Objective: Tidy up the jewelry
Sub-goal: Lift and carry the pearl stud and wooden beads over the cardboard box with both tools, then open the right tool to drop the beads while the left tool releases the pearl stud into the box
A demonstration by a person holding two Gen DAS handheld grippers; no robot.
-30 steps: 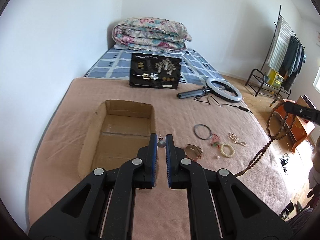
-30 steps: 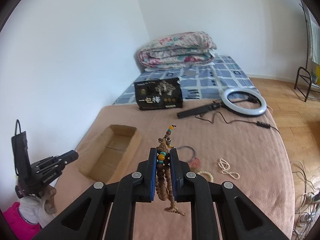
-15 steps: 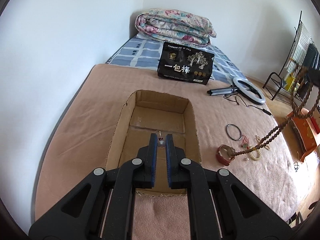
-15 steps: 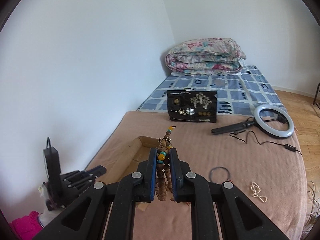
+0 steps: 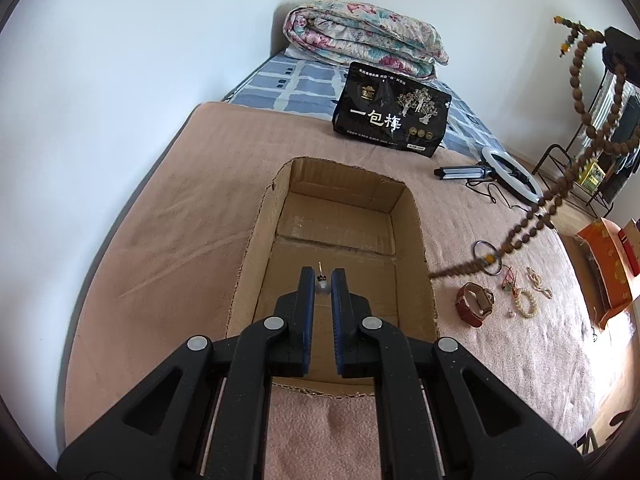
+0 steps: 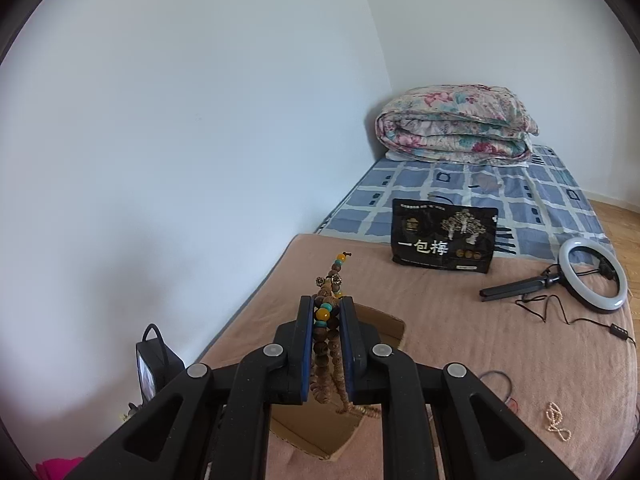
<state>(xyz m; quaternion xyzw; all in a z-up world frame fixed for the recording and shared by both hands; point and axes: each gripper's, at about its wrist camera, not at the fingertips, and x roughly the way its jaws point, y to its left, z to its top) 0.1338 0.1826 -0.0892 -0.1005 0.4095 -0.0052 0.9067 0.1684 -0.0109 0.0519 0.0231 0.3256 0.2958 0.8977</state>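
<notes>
My left gripper is shut on a small earring with a silvery bead and hangs over the open cardboard box on the pink blanket. My right gripper is shut on a long brown bead necklace with yellow and turquoise beads, above the box's near right rim. In the left wrist view the bead necklace dangles at the right, its tail reaching toward the box's right wall. A brown watch, a dark ring bangle, a pearl bracelet and a pearl chain lie right of the box.
A black printed bag stands behind the box, with a folded floral quilt beyond. A ring light on a stand with its cable lies at the right. A wall runs along the left; an orange box sits off the bed's right edge.
Both grippers have moved left toward the box: the left one now hangs lower over its inside, and the right one carried the necklace from above the jewelry up to the box's rim.
</notes>
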